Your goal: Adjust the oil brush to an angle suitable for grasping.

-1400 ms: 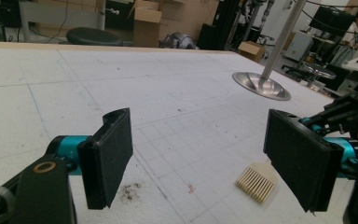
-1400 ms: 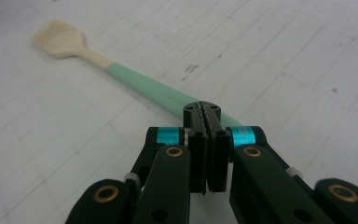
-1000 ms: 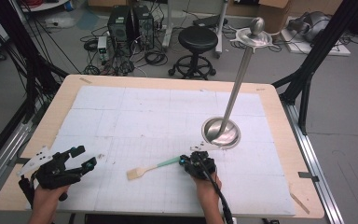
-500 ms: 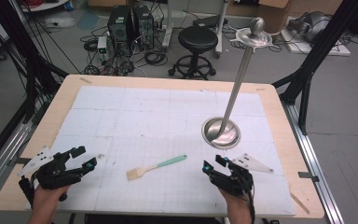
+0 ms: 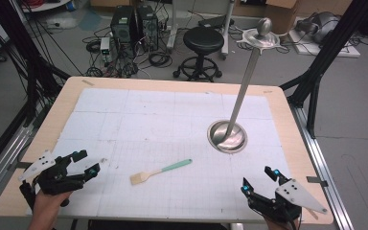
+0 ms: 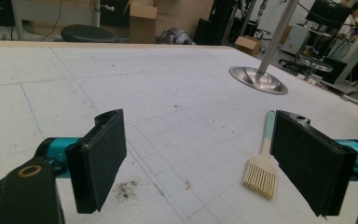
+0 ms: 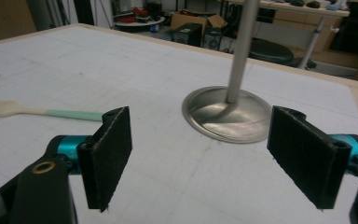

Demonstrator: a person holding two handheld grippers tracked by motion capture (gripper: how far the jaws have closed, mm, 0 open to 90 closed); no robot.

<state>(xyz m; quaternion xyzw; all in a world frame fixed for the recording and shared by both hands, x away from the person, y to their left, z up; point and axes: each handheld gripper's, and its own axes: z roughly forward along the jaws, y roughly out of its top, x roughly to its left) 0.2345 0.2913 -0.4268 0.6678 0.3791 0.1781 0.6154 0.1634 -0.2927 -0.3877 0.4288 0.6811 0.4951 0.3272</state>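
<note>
Brush (image 5: 160,171) lies flat mid-mat, between my grippers, touching neither. Right gripper (image 5: 261,183) has just been opening, nothing between its jaws; left gripper (image 5: 87,162) spread wide, empty. Risk: a flat regrasp skids the thin handle, or I clip the metal stand (image 5: 227,136).

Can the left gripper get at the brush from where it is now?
Probably yes: the left gripper has its jaws open, and only bare mat lies between it and the brush, which lies flat, apart from the metal stand.
</note>
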